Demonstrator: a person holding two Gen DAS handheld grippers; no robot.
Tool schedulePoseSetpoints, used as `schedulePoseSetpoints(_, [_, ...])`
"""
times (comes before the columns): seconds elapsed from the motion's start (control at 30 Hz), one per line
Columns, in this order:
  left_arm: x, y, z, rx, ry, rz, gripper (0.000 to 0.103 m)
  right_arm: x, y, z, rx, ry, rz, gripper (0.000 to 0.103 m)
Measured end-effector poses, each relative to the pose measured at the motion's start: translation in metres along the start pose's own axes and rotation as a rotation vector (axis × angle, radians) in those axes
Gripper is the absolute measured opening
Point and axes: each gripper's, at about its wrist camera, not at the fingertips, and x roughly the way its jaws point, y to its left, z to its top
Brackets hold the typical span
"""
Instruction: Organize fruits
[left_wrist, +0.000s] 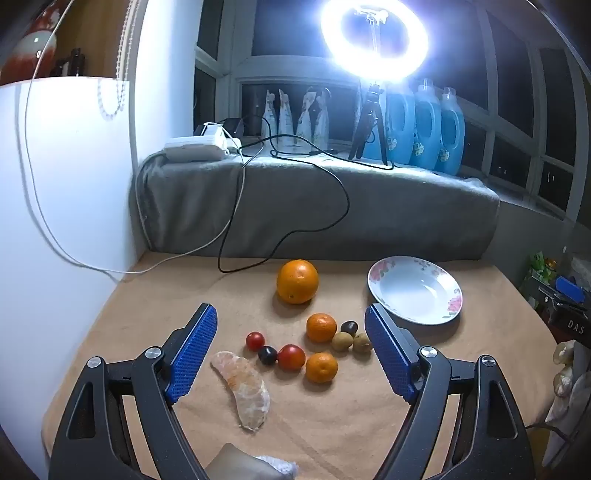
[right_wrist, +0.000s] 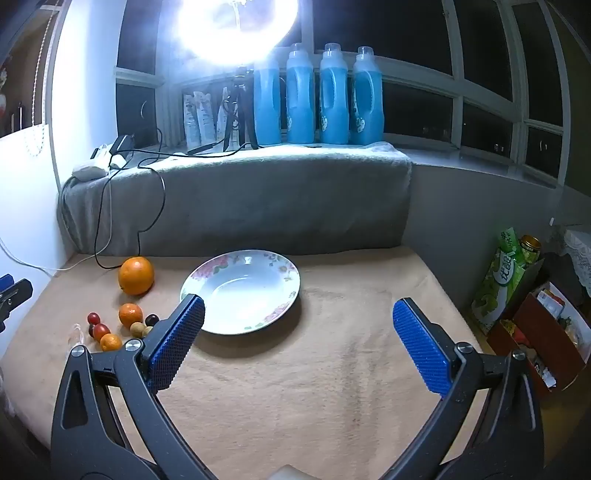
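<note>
Nothing sorted yet: my left gripper (left_wrist: 290, 325) and right gripper (right_wrist: 297, 317) are both spread wide, empty. The white floral-rimmed ceramic plate (right_wrist: 275, 302) sits bare; the large round orange (left_wrist: 297, 281), small tangerines (left_wrist: 321, 327) and cherry tomatoes (left_wrist: 291, 357) lie scattered on the tan cloth-covered table (left_wrist: 351, 424) beside it.

Each camera sits just behind its own two blue fingers and looks forward and a little down at the tabletop (left_wrist: 147, 295). The left camera is over the left side, close to the small fruits (left_wrist: 295, 350), with the plate (left_wrist: 380, 291) off to its right. The right camera is over the right side, with the plate (right_wrist: 192, 284) close in front and the small fruits (right_wrist: 118, 325) far to its left. Both views share the big orange (left_wrist: 297, 281), the plate, the ring light (left_wrist: 373, 38) and the blue bottles (left_wrist: 424, 125) by the window.
</note>
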Motion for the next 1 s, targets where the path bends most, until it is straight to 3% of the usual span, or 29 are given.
schedulePoseSetpoints(1.0, [0.0006,0.0036,0.0004,0.005,-0.002,0.01,0.082,-0.0005,0.0068,0.0005,-0.007,0.014,0.013,0.103])
